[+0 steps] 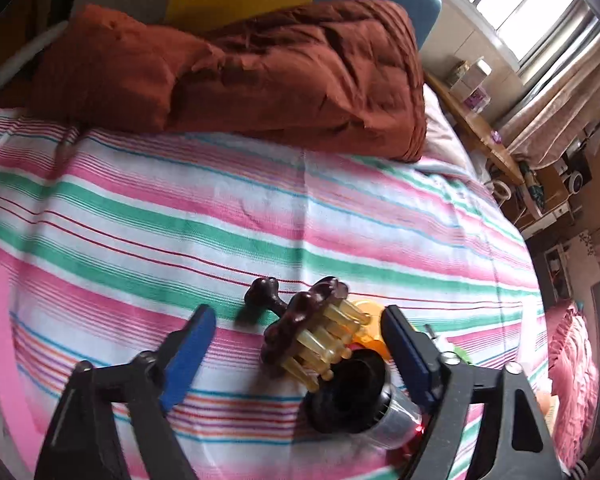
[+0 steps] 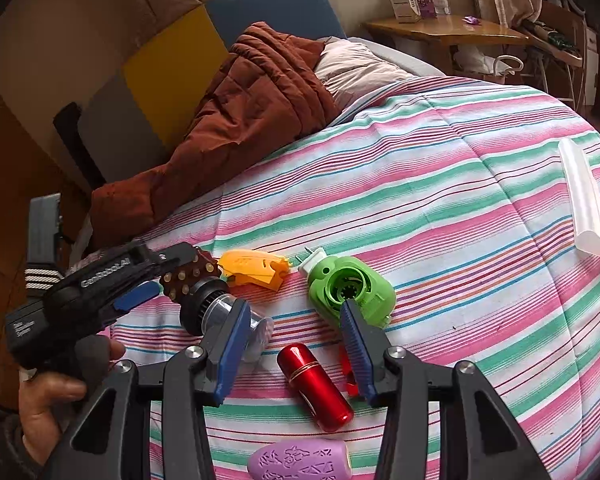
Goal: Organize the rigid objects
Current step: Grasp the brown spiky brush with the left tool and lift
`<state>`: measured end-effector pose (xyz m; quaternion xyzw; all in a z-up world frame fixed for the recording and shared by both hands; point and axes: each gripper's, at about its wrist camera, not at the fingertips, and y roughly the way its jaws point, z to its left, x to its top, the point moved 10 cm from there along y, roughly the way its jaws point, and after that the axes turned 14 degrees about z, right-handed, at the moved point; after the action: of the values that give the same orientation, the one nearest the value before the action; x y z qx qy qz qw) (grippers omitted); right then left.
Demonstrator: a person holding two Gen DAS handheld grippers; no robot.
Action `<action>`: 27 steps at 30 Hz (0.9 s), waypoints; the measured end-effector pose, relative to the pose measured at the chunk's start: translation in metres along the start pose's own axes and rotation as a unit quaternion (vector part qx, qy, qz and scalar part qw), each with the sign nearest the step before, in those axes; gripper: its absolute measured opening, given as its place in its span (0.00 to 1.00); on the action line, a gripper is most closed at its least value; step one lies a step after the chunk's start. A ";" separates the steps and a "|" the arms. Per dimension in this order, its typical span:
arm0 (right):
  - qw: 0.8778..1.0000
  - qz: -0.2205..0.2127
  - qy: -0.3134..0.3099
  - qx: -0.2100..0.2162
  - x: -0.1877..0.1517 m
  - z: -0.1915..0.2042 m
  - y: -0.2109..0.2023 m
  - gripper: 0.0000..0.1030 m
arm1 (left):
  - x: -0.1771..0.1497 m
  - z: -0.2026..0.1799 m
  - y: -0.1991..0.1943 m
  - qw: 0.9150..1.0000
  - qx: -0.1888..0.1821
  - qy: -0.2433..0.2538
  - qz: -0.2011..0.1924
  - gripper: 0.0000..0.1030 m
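On the striped bedspread (image 2: 440, 184) the small things lie bunched toward the 8 o'clock side of the right wrist view: a brown massage brush (image 1: 300, 328) with amber teeth, a black-capped clear bottle (image 2: 224, 312) touching it, an orange plastic piece (image 2: 256, 268) just beyond, a green plug-in device (image 2: 352, 288), a red metal tube (image 2: 316, 384) and a purple oval case (image 2: 300, 460) at 6 o'clock. A white tube (image 2: 584, 196) lies well apart at 2 o'clock. The left gripper (image 1: 300, 340) hangs over the brush and bottle, jaws spread, pressing nothing. The right gripper (image 2: 296, 344) hovers above the red tube, jaws apart and empty. A rust quilt (image 2: 240, 112) sits at 11 o'clock.
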<state>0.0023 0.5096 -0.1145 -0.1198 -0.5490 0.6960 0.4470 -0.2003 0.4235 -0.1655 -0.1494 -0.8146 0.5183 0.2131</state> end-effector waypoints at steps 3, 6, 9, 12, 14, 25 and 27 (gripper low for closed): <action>1.000 0.004 0.004 0.000 -0.001 -0.003 0.003 0.46 | -0.004 -0.002 0.005 1.000 -0.030 0.004 0.002 0.54; 1.000 0.007 0.006 -0.001 -0.001 -0.005 0.005 0.46 | -0.016 -0.002 -0.001 0.999 -0.031 0.024 -0.007 0.53; 1.000 0.008 0.009 0.000 -0.001 -0.006 0.006 0.46 | -0.033 0.009 -0.013 0.999 -0.029 0.023 -0.012 0.52; 1.000 0.008 0.005 0.001 -0.001 -0.005 0.006 0.46 | -0.057 0.019 -0.023 0.999 -0.011 0.037 -0.016 0.52; 1.000 0.011 -0.003 0.006 -0.002 -0.001 0.006 0.46 | -0.071 0.024 -0.031 0.999 0.002 0.048 -0.022 0.52; 0.984 0.051 -0.171 0.002 -0.023 0.070 0.028 0.46 | -0.149 0.011 -0.083 0.991 0.002 0.119 -0.057 0.52; 0.975 0.062 -0.214 -0.022 -0.020 0.082 0.039 0.48 | -0.159 0.011 -0.092 0.991 -0.010 0.121 -0.059 0.52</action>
<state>-0.0591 0.4411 -0.1244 -0.0117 -0.6389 0.7194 0.2723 -0.0701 0.3025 -0.1166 -0.1647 -0.7955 0.4742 0.3393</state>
